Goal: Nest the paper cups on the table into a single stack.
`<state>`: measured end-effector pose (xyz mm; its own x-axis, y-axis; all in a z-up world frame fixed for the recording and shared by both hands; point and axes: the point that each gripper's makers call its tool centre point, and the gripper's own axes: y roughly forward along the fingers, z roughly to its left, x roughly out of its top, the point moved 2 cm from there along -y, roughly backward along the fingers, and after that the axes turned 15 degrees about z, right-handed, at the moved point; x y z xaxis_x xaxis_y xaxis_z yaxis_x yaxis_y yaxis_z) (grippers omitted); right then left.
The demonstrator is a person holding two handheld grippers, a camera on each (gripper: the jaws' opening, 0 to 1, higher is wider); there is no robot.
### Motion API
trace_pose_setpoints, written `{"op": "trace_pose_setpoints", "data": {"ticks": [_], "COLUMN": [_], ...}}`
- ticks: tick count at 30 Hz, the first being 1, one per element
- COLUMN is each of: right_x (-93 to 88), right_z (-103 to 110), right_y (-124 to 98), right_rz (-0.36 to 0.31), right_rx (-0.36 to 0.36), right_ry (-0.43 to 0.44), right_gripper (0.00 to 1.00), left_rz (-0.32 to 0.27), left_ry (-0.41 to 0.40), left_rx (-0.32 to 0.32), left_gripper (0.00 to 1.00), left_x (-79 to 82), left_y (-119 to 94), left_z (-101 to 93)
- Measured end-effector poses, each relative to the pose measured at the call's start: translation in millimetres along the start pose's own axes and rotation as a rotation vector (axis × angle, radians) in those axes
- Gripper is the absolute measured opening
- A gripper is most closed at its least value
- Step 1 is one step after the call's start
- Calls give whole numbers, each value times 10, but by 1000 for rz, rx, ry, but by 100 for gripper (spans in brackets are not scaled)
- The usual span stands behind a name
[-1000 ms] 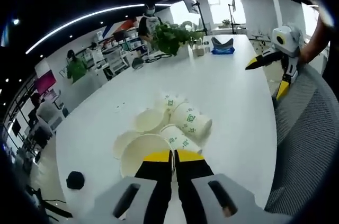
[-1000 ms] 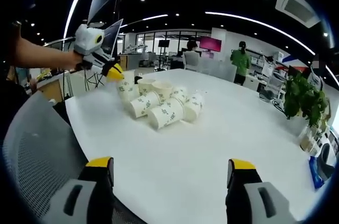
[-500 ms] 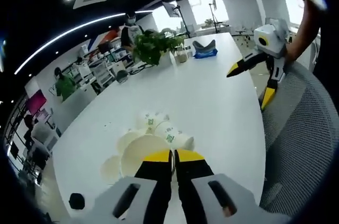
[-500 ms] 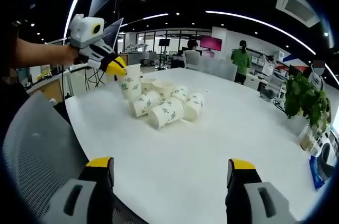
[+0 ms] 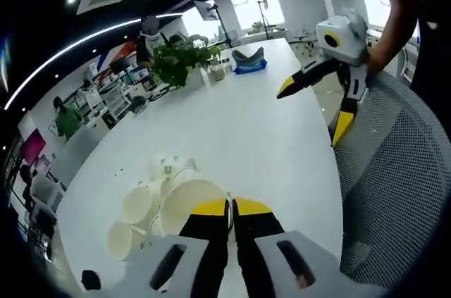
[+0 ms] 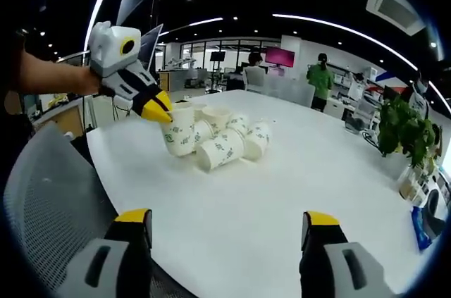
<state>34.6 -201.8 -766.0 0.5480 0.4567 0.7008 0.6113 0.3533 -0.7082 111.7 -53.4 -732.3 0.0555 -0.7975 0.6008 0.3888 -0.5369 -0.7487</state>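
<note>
My left gripper (image 6: 163, 110) clamped on 1 paper cup (image 6: 180, 129) beside the heap (image 6: 225, 141) — right gripper (image 6: 225, 231) fingers wide apart above the tabletop (image 6: 282, 185).

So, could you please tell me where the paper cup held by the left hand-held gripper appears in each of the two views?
Left gripper view: the held paper cup sits at bottom centre, open mouth facing the camera, its rim pinched by the left hand-held gripper.
Right gripper view: the same cup is upper left, upright, in front of the cup pile.
Shared landmark: the potted plant on the white table.
</note>
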Motion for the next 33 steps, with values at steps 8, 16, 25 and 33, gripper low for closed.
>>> {"op": "trace_pose_setpoints", "data": {"ticks": [8, 16, 25, 33], "right_x": [1, -8, 2, 8], "right_z": [0, -11, 1, 11], "right_y": [0, 2, -5, -1], "right_rz": [-3, -4, -7, -9], "right_rx": [4, 4, 5, 11], "right_ry": [3, 8, 6, 1], "right_gripper": [88, 87, 87, 88], "left_rz": [19, 25, 41, 25], "left_ry": [1, 1, 26, 27], "left_rx": [-23, -32, -43, -48], "left_gripper": [0, 0, 0, 2], "left_x": [-48, -40, -21, -15], "left_y": [148, 259, 349, 320], "left_z": [-100, -171, -242, -257]}}
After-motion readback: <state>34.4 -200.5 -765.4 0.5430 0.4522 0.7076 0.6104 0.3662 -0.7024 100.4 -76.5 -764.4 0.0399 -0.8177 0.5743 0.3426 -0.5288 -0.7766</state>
